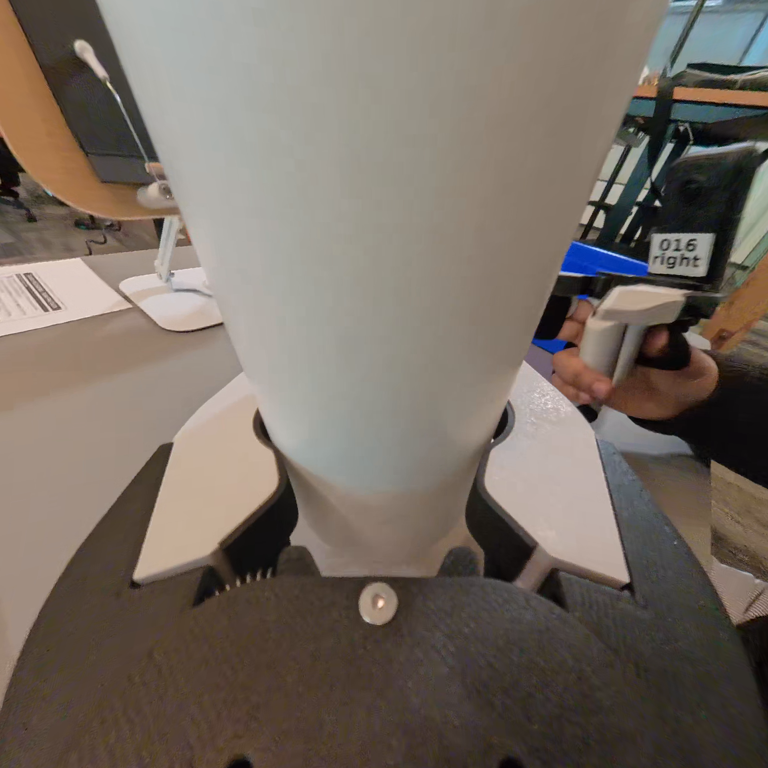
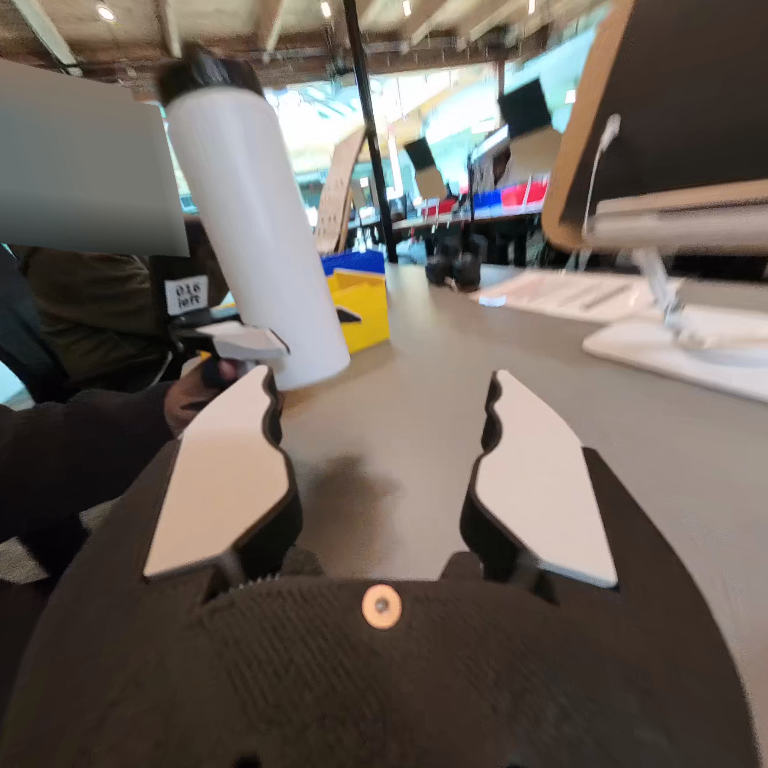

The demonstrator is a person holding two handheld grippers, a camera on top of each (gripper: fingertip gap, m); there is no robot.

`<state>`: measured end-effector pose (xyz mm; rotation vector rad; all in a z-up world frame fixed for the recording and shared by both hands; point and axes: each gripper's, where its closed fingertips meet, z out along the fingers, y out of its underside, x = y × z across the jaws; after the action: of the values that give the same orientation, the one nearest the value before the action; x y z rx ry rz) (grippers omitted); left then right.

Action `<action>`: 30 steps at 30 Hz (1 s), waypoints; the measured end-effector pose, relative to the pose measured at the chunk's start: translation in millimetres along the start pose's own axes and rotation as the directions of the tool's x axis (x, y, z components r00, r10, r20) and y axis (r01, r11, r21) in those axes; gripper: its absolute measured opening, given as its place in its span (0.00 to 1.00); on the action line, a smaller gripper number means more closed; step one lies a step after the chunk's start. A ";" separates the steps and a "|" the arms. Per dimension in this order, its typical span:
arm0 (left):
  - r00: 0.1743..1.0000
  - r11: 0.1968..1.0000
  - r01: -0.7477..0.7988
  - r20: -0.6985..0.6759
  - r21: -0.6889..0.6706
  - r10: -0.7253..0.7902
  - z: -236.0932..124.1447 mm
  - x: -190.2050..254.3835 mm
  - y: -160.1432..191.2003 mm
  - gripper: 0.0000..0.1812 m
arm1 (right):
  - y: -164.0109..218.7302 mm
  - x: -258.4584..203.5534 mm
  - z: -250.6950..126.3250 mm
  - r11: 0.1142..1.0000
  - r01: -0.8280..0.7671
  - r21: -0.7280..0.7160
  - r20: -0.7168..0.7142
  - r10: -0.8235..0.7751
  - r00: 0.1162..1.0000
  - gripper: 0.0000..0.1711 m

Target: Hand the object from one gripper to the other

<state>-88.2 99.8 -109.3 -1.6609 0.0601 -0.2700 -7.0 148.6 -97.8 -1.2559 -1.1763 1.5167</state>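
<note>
Close against the left gripper (image 1: pixel 382 469), its jaws clamp the white bottle (image 2: pixel 249 216) low on the body, tilted above the tabletop (image 2: pixel 478 399). Right gripper (image 2: pixel 384 419) is empty, jaws wide. A top-heavy bottle could pivot or slip if released early.

A grey tabletop (image 2: pixel 415 415) fills the foreground of a large open workshop. On it stand a monitor with a wood-coloured edge (image 2: pixel 665 124), raised on a white stand (image 2: pixel 673 345), a printed sheet of paper (image 1: pixel 45 291), and yellow (image 2: pixel 361 307) and blue (image 2: pixel 353 262) bins. A black pole (image 2: pixel 370 137) rises to a ceiling of exposed beams with small recessed lamps (image 2: pixel 106 13). Farther off, long benches carry red and blue bins (image 2: pixel 511 195), in front of bright windows (image 2: pixel 316 124). Grey carpet (image 1: pixel 50 237) covers the floor beyond the table edge.
</note>
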 end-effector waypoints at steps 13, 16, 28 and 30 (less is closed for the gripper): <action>0.982 0.988 -0.071 -0.185 -0.137 0.044 26.6 67.1 36.8 0.59 | 2.7 -50.9 16.0 0.998 0.062 0.023 0.160 -0.065 0.985 0.56; 0.968 0.981 -0.128 -0.234 -0.146 0.091 28.8 83.0 42.2 0.59 | 6.5 -73.8 17.4 0.988 0.151 0.020 0.243 -0.151 0.958 0.59; 0.900 0.952 -0.222 -0.420 -0.212 0.117 27.9 125.1 67.1 0.59 | 11.7 -90.6 12.6 0.982 0.186 -0.016 0.345 -0.169 0.923 0.51; 0.901 0.957 -0.206 -0.422 -0.206 0.103 27.8 125.7 65.5 0.59 | 11.2 -90.4 12.9 0.984 0.175 -0.030 0.341 -0.154 0.927 0.51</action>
<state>47.6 94.6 -158.5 -1.8101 0.5612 -0.5009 -5.3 57.2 -88.3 -0.9273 -1.5186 1.6206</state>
